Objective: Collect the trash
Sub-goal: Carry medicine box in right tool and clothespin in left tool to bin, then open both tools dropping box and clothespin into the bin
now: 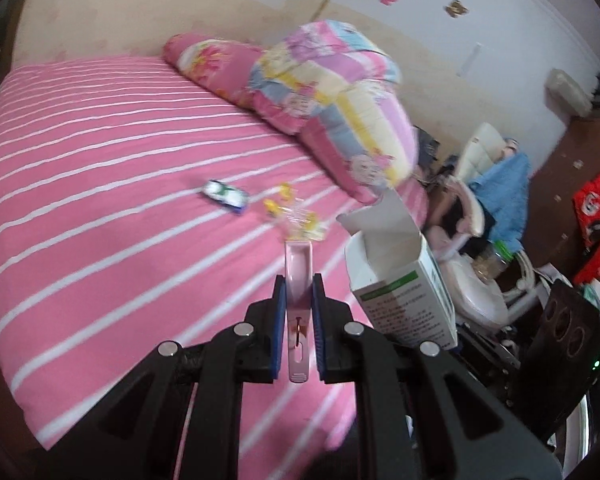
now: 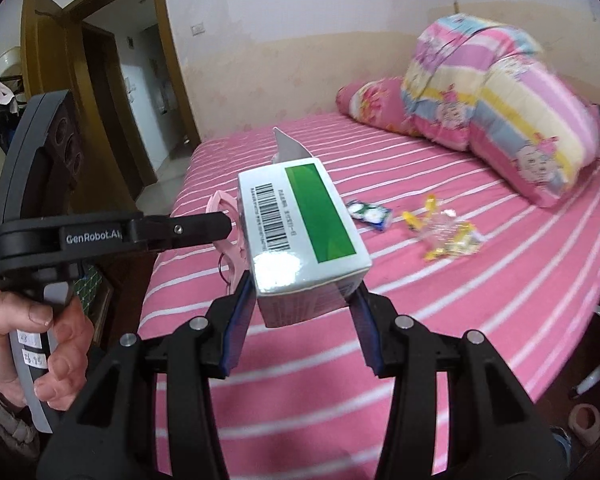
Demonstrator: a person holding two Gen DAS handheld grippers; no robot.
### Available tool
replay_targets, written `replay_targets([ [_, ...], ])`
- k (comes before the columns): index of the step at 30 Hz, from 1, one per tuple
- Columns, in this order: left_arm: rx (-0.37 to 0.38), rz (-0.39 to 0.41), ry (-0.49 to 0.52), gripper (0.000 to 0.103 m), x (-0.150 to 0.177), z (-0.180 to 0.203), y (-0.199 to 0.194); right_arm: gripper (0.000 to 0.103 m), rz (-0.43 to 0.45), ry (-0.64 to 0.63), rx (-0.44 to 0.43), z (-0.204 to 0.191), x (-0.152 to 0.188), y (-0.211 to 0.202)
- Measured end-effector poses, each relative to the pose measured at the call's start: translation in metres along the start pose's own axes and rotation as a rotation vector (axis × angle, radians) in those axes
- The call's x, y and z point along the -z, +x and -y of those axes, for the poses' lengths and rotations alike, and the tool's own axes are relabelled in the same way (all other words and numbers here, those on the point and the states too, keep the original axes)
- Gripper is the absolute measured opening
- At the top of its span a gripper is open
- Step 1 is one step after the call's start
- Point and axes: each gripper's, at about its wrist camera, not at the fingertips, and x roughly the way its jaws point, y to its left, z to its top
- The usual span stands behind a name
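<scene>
My left claw (image 1: 299, 300) was pinched on a slim pink plastic clip (image 1: 298, 276), gripped between its blue pads (image 1: 279, 320) with the clip's rounded end poking out ahead of the tips. My right claw (image 2: 302, 304) was clamped on the near end of a white cardboard box with a green panel and barcode (image 2: 300, 228); its open flap pointed away from me, towards the far wall. In the right wrist view the left claw came in from the left, and the pink clip sat just beside the box's left face; I could not tell whether they touched.

Both claws hung over the pink bed with white stripes (image 1: 100, 208). Farther out on the sheet lay a small white-and-green wrapper (image 2: 370, 211) and, just to its right, a crumpled clear wrapper with yellow print (image 2: 444, 232), both well apart from either claw. A folded pastel patchwork quilt (image 2: 496, 96) was heaped at the far right of the bed.
</scene>
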Motion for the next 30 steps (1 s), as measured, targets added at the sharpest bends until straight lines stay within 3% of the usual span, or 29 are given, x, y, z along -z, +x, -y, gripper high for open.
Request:
replay_targets([
  [11, 0.123, -0.083, 0.102, 0.012, 0.037, 0.101, 0.025, 0.048, 0.043, 0.131, 0.154, 0.064, 0.049, -0.101],
  [17, 0.183, -0.175, 0.156, 0.012, 0.068, 0.154, 0.064, 0.048, 0.043, 0.223, 0.235, 0.110, 0.084, -0.137],
  [30, 0.283, -0.465, 0.268, 0.012, 0.159, 0.242, 0.177, 0.048, -0.135, 0.452, 0.439, 0.218, 0.199, -0.163],
])
